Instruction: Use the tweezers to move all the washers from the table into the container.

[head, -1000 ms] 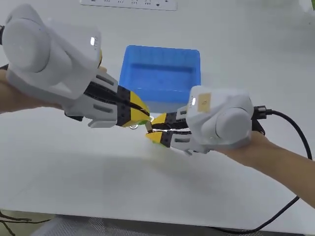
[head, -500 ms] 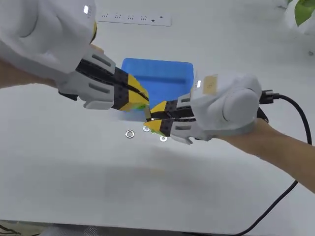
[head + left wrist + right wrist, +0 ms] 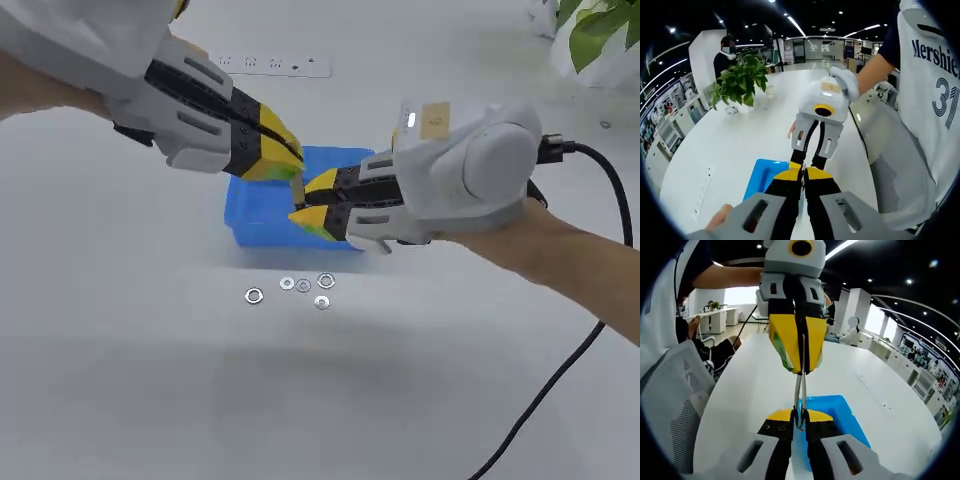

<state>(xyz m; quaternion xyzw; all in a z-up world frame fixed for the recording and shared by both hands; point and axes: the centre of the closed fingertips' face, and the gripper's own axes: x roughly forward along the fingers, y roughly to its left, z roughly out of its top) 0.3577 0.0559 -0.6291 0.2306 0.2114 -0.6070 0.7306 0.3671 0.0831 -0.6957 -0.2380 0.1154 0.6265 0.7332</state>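
The left gripper (image 3: pixel 294 168) and right gripper (image 3: pixel 300 207) are both clenching the tweezers (image 3: pixel 799 385) over the blue container (image 3: pixel 262 228), hiding its inside. Five washers (image 3: pixel 303 287) are lying on the table (image 3: pixel 150 380) just nearer.

head view from above; gripper views face-to-face, container (image 3: pixel 262 232) between

I count five washers (image 3: pixel 303 286), one blue container (image 3: pixel 265 228), one pair of tweezers (image 3: pixel 799 390), one power strip (image 3: pixel 270 64) and one leafy plant (image 3: pixel 600 32).

Blue container (image 3: pixel 262 236); silver washers (image 3: pixel 254 296), tweezers (image 3: pixel 801 390); white table (image 3: pixel 150 380); black cable (image 3: pixel 590 340)
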